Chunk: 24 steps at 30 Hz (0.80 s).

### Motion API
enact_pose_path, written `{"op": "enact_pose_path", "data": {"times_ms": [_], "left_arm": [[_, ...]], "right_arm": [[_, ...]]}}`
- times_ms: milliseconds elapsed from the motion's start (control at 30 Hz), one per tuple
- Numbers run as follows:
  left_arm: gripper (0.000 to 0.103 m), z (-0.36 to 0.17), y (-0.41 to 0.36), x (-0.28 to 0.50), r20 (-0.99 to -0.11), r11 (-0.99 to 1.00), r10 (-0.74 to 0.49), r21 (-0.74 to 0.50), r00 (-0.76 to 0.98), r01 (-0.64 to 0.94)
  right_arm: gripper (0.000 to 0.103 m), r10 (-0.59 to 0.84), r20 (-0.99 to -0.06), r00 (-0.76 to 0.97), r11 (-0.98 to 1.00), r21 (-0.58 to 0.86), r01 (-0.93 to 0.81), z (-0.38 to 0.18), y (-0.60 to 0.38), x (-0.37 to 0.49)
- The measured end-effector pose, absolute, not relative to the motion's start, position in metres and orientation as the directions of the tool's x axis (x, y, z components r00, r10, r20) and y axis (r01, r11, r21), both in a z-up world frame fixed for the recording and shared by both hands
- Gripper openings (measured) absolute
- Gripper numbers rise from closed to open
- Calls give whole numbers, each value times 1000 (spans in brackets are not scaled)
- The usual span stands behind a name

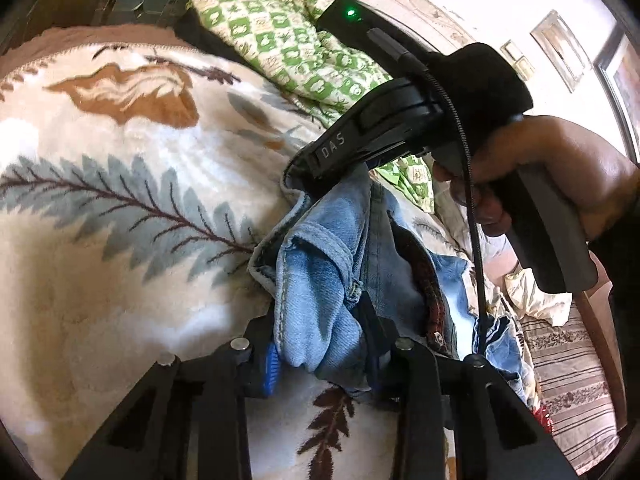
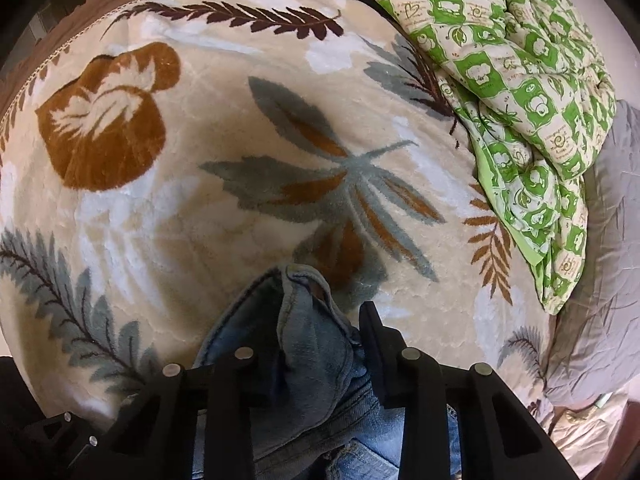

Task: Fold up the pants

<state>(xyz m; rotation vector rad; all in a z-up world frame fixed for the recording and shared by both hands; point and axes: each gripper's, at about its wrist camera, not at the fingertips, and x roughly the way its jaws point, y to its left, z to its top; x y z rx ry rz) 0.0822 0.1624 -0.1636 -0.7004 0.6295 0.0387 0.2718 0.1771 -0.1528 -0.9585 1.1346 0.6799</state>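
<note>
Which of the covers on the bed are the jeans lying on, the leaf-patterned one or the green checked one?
The cream leaf-patterned blanket. The jeans lie on it, while the green checked quilt sits bunched apart at the far right.

Bed covered by a cream plush blanket with grey, brown and rust leaf print. Blue jeans bunched on it at near edge. Green-and-white checked quilt crumpled at far right. Grey pillow at right edge.
</note>
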Motion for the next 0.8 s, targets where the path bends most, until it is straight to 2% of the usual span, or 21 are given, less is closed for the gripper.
{"op": "enact_pose_path", "data": {"times_ms": [267,300,367,600,800], "left_arm": [[28,-127,135,70,-479,872,-97,-464,872,-158],[28,-120,131,68,-465,882,-98,-451,880,-140],[27,-108,119,62,-440,914,-87,-393,894,-104],[26,-55,44,48,-356,998,-12,-60,935,-10],[26,-28,-29,60,-368,989,-55,109,928,102]], "right_arm": [[26,66,-951,303,486,-235,-842,-120,153,271],[20,86,-949,304,493,-225,-840,-113,147,270],[18,134,-943,304,511,-198,-837,-95,131,267],[16,314,-887,338,581,-102,-808,-27,49,263],[14,416,-828,377,666,-5,-746,14,-53,273]]}}
